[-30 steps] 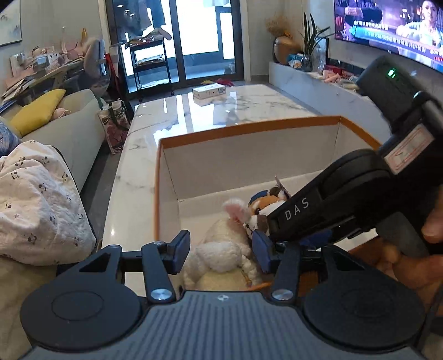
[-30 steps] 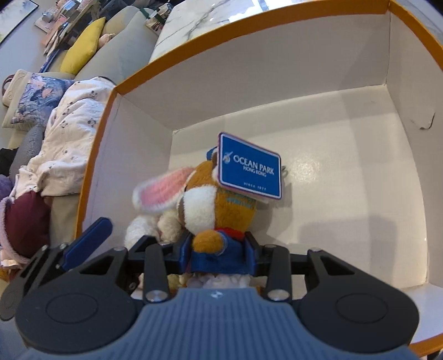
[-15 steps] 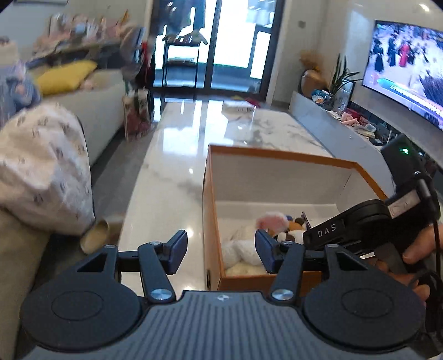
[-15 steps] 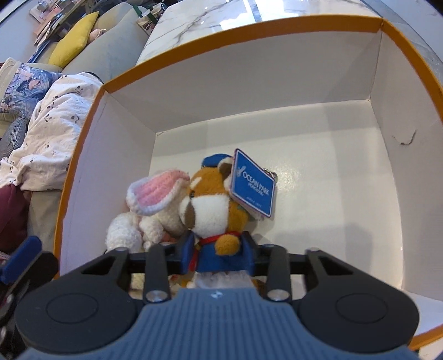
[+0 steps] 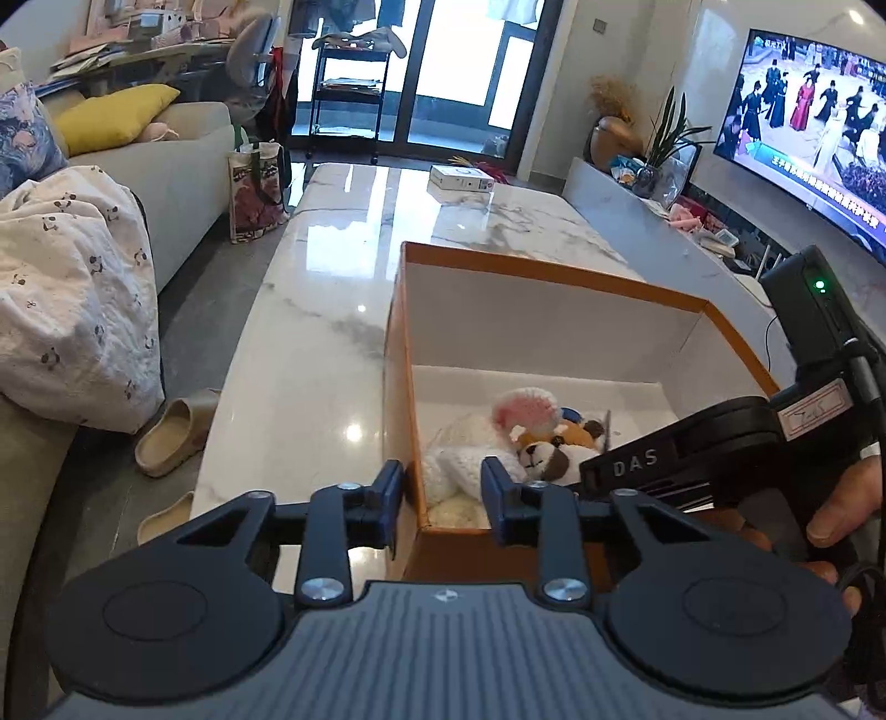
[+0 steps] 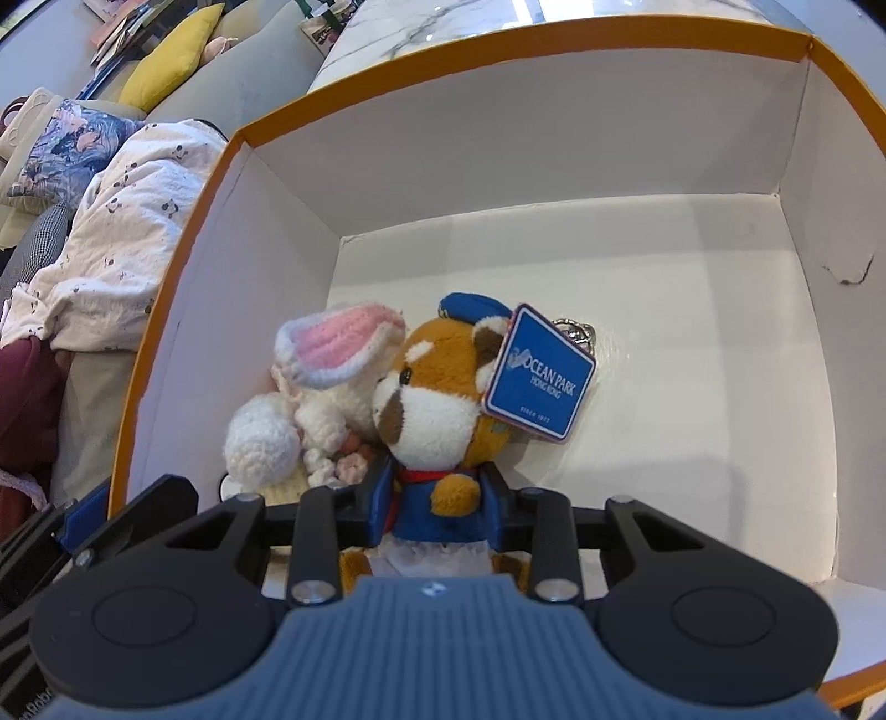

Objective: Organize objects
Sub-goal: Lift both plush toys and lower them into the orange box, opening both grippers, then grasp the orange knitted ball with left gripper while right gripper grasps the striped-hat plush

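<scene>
An orange-rimmed white box (image 5: 554,282) (image 6: 498,50) stands on the marble table (image 5: 332,288). Inside it lie a white knitted rabbit (image 6: 310,399) (image 5: 465,448) and a brown plush toy in a blue outfit (image 6: 437,399) (image 5: 554,448) with a blue Ocean Park tag (image 6: 537,376). My right gripper (image 6: 437,498) is shut on the plush toy's body, low in the box beside the rabbit. My left gripper (image 5: 443,493) is open and empty, held over the box's near left corner.
A sofa with a panda-print blanket (image 5: 66,288) and a yellow cushion (image 5: 116,116) runs along the left. Slippers (image 5: 177,437) lie on the floor. A small white box (image 5: 462,178) sits at the table's far end. A TV (image 5: 803,122) is at right.
My left gripper has pulled back out of the box and left, still open. My right gripper has lowered the plush toy into the box beside the rabbit, still shut on it.
</scene>
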Available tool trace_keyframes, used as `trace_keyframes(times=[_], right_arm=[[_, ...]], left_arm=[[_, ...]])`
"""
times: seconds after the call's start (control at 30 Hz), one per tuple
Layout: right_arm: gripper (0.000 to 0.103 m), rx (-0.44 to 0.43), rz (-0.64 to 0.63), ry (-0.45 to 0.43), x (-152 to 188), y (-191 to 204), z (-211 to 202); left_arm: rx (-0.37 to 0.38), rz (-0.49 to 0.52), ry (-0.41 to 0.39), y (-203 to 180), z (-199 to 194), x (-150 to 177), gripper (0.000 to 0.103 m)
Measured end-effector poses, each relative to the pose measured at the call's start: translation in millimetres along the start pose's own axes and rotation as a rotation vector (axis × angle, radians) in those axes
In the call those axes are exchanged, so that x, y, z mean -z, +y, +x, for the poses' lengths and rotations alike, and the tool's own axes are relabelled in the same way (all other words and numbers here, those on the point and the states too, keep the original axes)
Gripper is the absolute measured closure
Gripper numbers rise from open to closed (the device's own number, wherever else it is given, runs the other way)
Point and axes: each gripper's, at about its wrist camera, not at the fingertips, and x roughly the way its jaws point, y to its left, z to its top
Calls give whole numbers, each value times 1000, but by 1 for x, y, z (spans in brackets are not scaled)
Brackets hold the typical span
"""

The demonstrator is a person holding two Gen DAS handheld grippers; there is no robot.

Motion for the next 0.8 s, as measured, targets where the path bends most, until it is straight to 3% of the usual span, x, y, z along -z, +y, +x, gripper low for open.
trace_keyframes(times=[0.53, 0.8], right_arm=[[68, -8, 0, 14, 56, 11, -13], [60, 12, -2, -13, 62, 13, -19]], left_arm=[[-35, 28, 26, -15, -43, 37, 71], [-73, 73, -30, -23, -55, 42, 71]])
